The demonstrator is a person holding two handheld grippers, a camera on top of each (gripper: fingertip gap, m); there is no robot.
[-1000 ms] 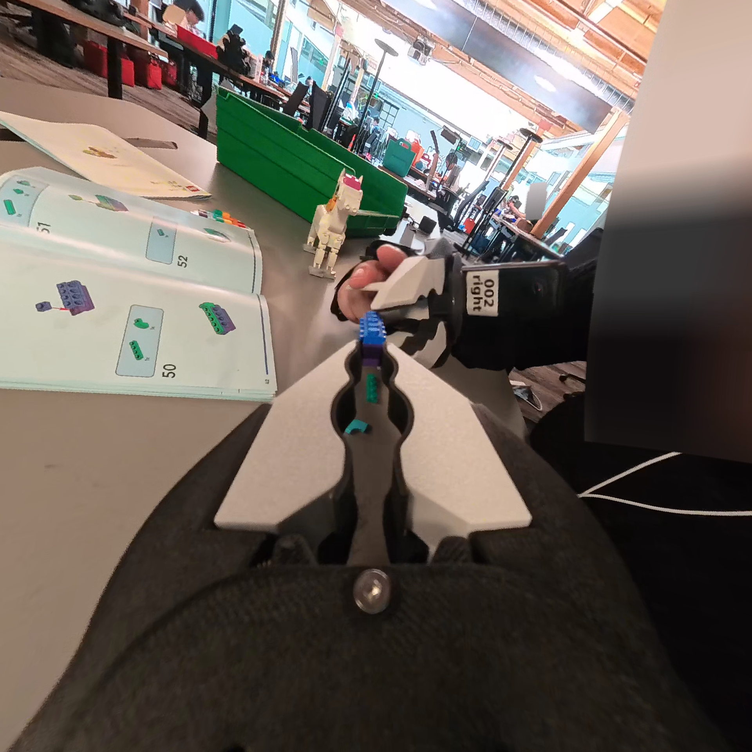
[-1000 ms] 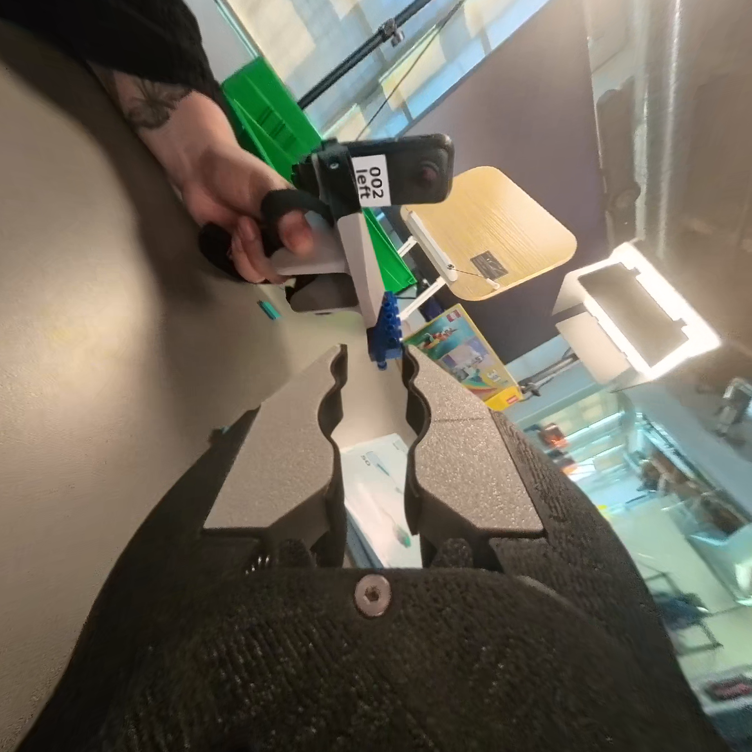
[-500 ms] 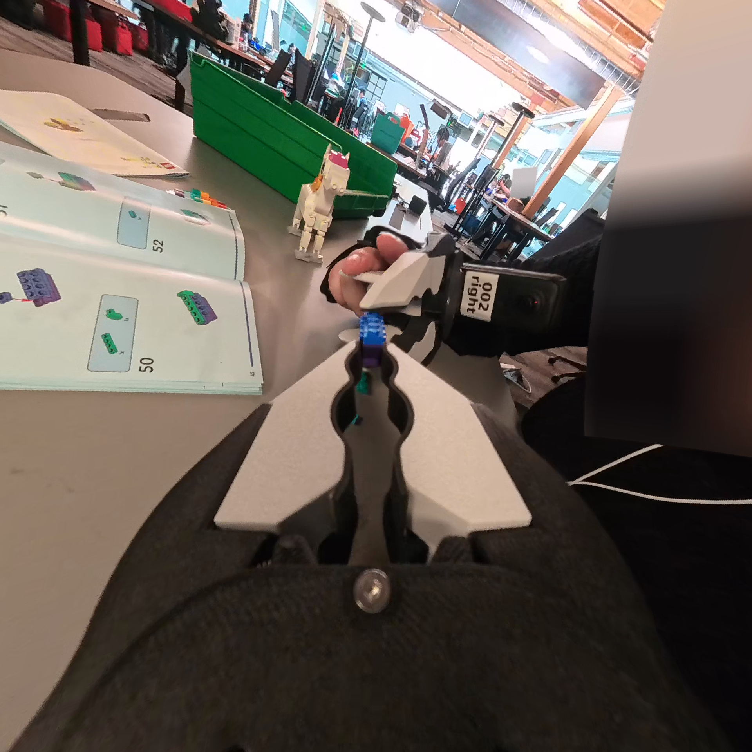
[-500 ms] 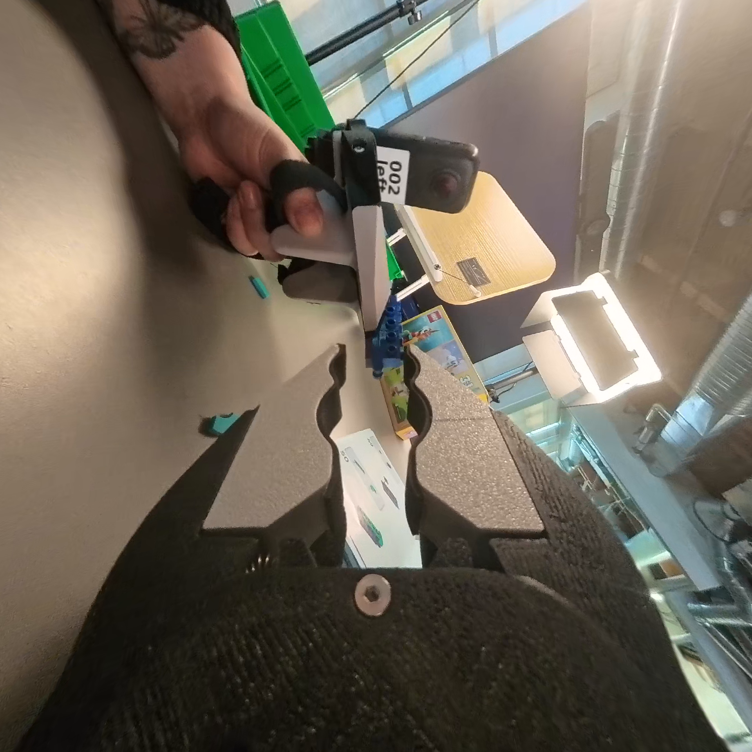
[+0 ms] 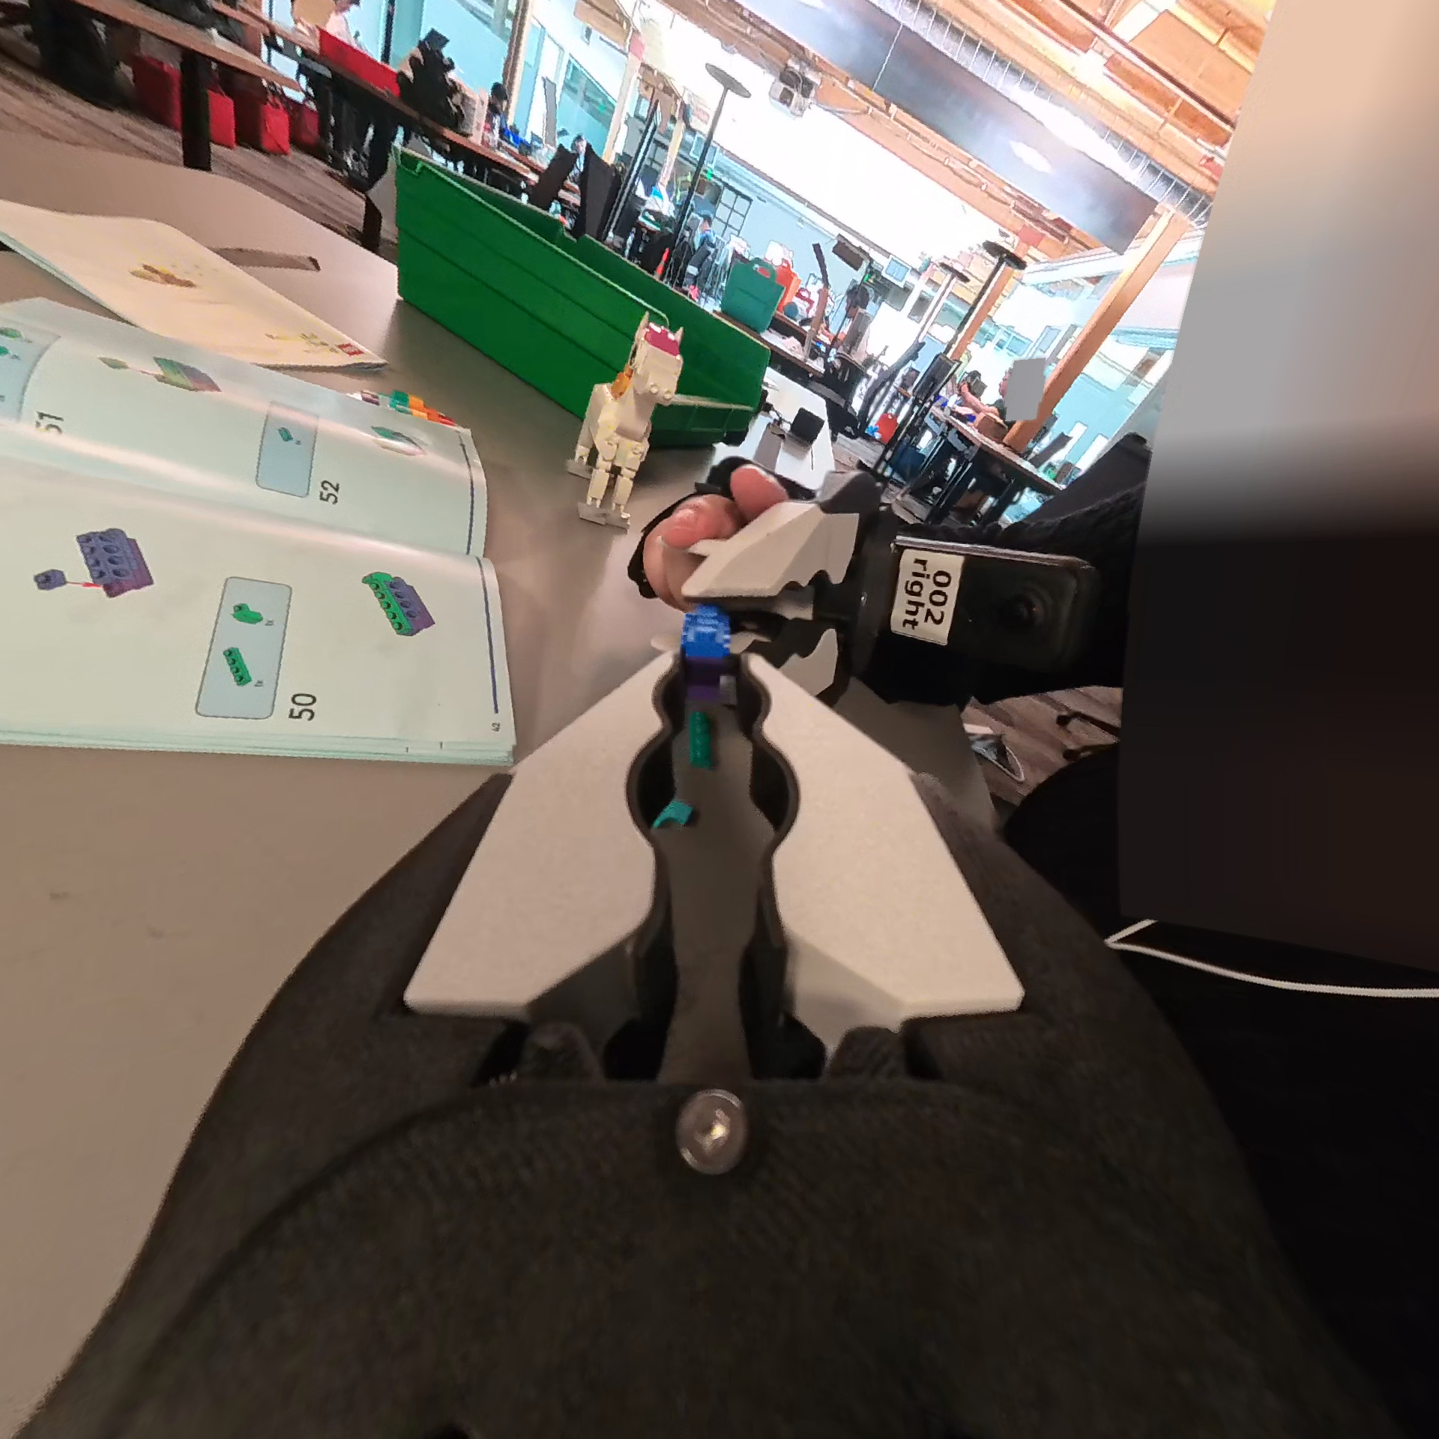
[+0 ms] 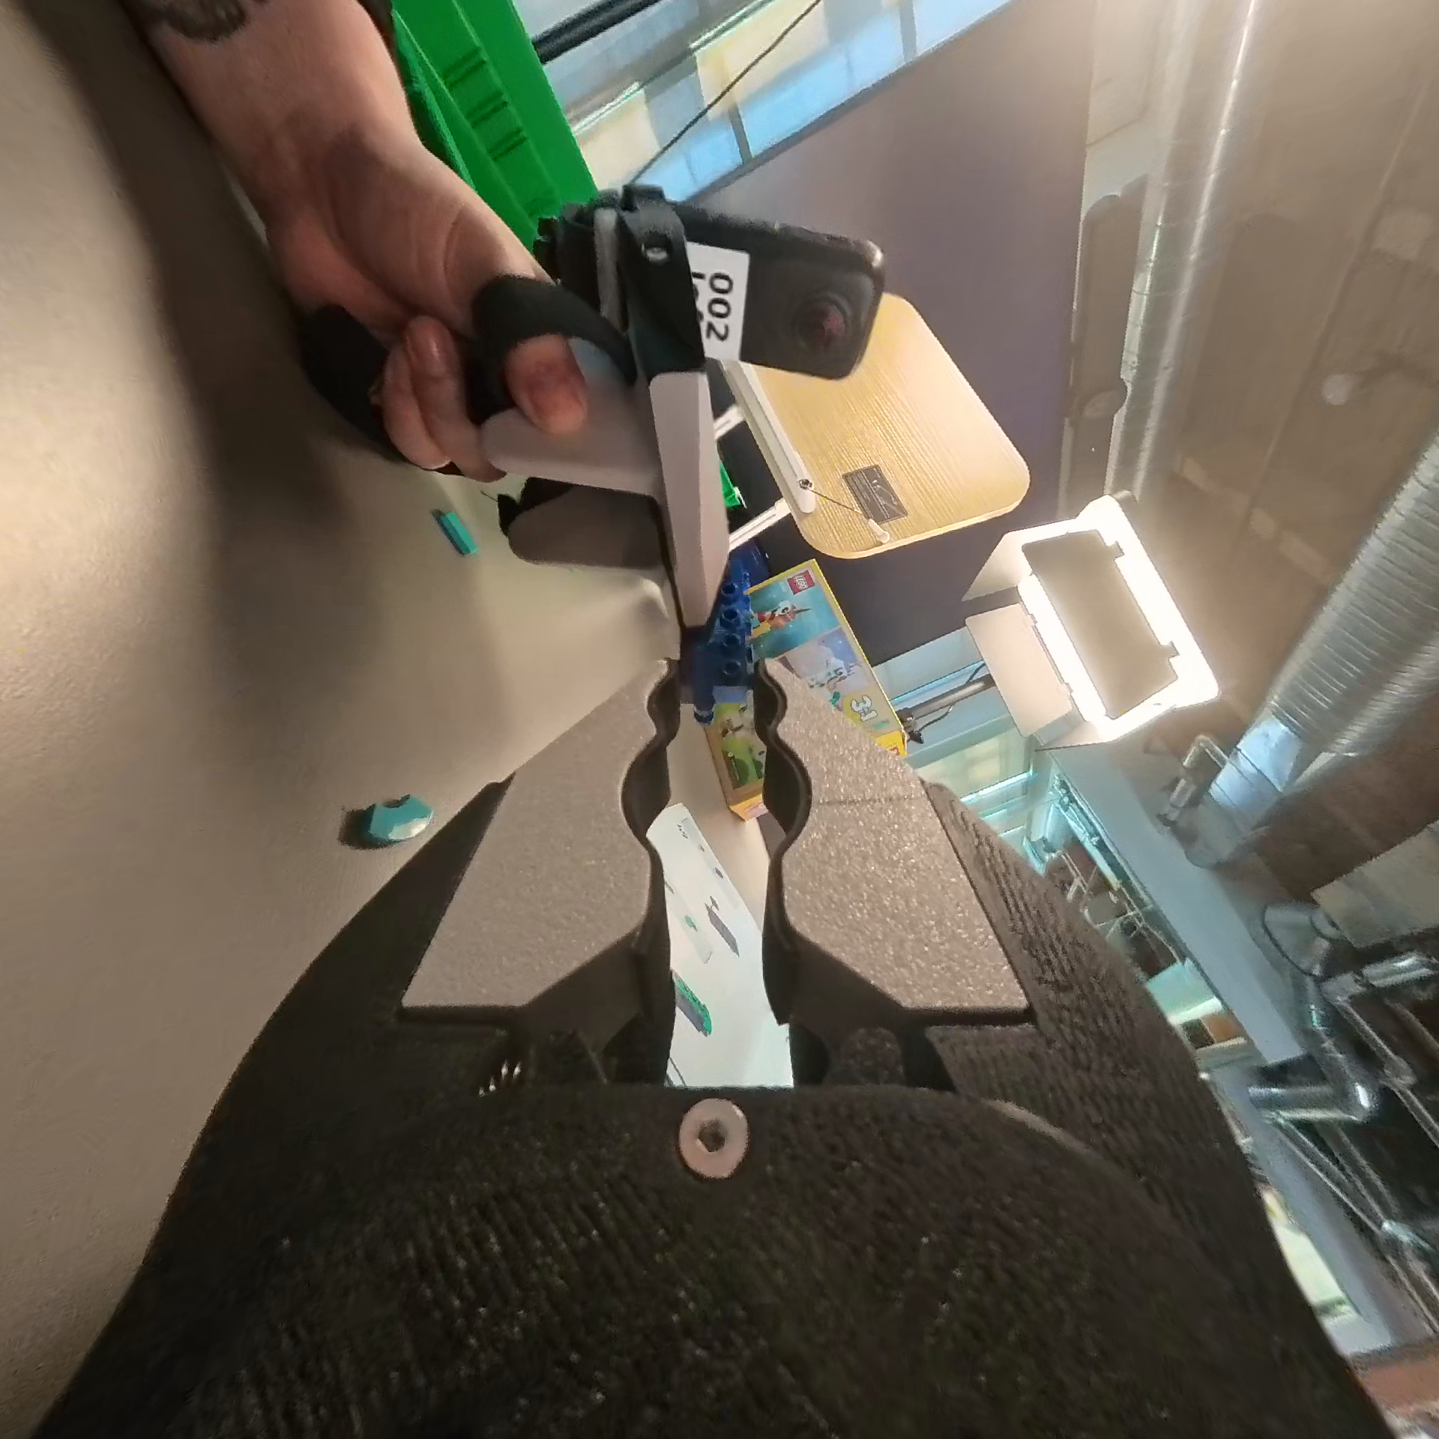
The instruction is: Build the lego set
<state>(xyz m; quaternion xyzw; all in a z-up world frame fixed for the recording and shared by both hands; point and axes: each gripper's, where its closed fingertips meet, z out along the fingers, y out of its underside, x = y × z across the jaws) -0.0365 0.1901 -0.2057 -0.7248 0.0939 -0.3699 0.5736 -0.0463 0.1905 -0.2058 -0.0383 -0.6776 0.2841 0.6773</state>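
My left gripper (image 5: 707,671) is shut on a small assembly with a blue brick (image 5: 705,632) on top of a purple one (image 5: 705,679), held above the grey table (image 5: 195,895). My right gripper (image 6: 714,679) comes from the right, and its jaws close around the blue brick (image 6: 723,632) from above and below. In the left wrist view it shows as white fingers (image 5: 767,553) held by a hand. A green plate (image 5: 701,740) and a teal curved piece (image 5: 674,814) lie on the table under my left fingers.
An open instruction booklet (image 5: 233,584) lies to the left, with a second booklet (image 5: 179,288) behind it. A white horse figure (image 5: 627,436) stands before a green bin (image 5: 561,311). Small teal pieces (image 6: 389,821) lie on the table. A set box (image 6: 810,662) stands beyond. The tips of both grippers are at nearly the same place.
The right gripper has moved in onto the blue brick held by the left gripper, and its jaws have narrowed around it. The left gripper still holds the assembly.
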